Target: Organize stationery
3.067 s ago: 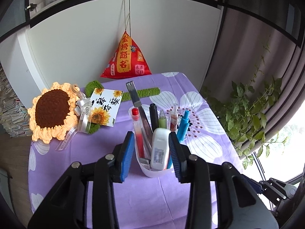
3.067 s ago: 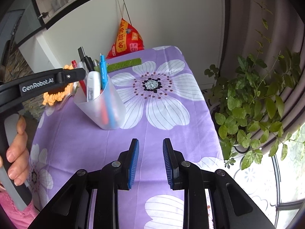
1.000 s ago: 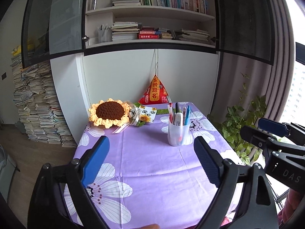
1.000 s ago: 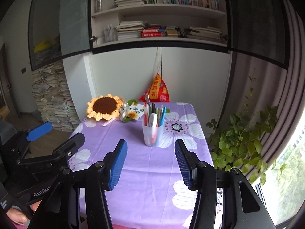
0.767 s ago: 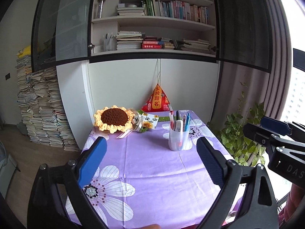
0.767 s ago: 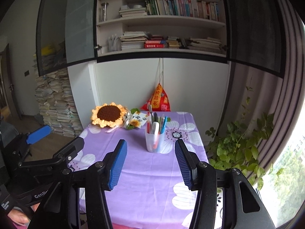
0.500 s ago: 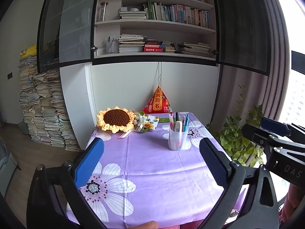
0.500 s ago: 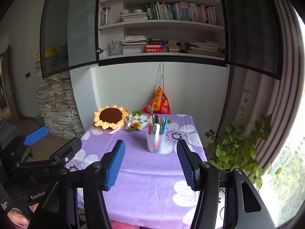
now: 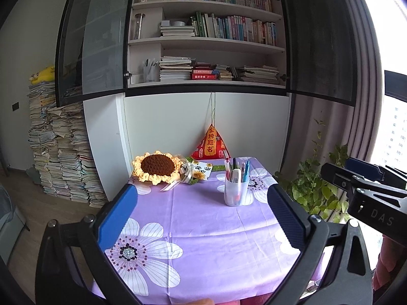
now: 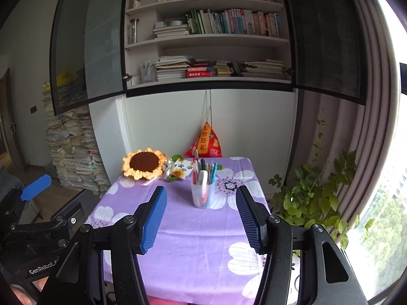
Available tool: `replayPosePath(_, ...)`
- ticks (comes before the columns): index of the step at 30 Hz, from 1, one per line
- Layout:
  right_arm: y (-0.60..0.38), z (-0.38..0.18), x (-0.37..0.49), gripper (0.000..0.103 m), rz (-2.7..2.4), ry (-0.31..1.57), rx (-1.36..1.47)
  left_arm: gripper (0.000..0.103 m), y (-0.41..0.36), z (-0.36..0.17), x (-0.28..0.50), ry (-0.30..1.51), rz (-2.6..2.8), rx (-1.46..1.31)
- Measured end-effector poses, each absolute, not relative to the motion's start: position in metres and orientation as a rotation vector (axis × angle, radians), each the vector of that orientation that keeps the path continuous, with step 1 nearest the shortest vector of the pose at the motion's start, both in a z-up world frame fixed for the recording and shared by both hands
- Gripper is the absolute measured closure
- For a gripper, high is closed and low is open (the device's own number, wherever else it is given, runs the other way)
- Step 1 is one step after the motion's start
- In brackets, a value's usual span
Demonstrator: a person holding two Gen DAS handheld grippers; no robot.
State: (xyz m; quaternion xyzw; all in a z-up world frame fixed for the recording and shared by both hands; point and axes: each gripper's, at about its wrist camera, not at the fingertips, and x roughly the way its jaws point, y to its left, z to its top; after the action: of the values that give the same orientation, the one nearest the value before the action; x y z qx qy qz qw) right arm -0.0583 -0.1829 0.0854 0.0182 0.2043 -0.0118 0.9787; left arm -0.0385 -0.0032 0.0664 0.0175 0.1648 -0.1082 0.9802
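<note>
So, from the left wrist cam, the left gripper [image 9: 202, 216] has its blue-padded fingers [image 9: 118, 219] spread wide apart with nothing between them, hanging well back from the table [image 9: 203, 241] with the purple flower cloth. The pen cup [image 9: 235, 193] stands upright toward the far right part of the table, stuffed with pens and a white correction-tape thing, all of it poking out the top. Left of it there's a crochet sunflower [image 9: 157, 166] lying with a little card [image 9: 202, 171] beside it, and a red triangular cushion [image 9: 211, 147] propped at the back against the wall. The right gripper [image 9: 366, 190] pokes in at the right edge, off the table's side. Over on the right wrist cam, the right gripper [image 10: 201, 222] is also spread wide and empty, near the front edge of the table [image 10: 203, 241]. The pen cup [image 10: 202, 194] shows between the fingers [image 10: 154, 218] but far behind them, nowhere near touching. Sunflower [image 10: 142, 164] and cushion [image 10: 204, 143] sit further back, a leafy plant [image 10: 313, 198] stands off the table's right side, and the left gripper [image 10: 45, 218] shows at the left edge.
</note>
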Motion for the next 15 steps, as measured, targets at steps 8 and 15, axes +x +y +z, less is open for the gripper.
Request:
replayPosePath(8, -0.1821, 0.0913, -0.0627, 0.046, -0.030, 0.383, 0.032, 0.001, -0.0055, 0.0690, -0.0402, 0.314, -0.215, 0.035)
replayPosePath(15, -0.1824, 0.0928, -0.0621, 0.046, -0.025, 0.374, 0.032, 0.001, -0.0041, 0.0697, -0.0404, 0.316, -0.209, 0.033)
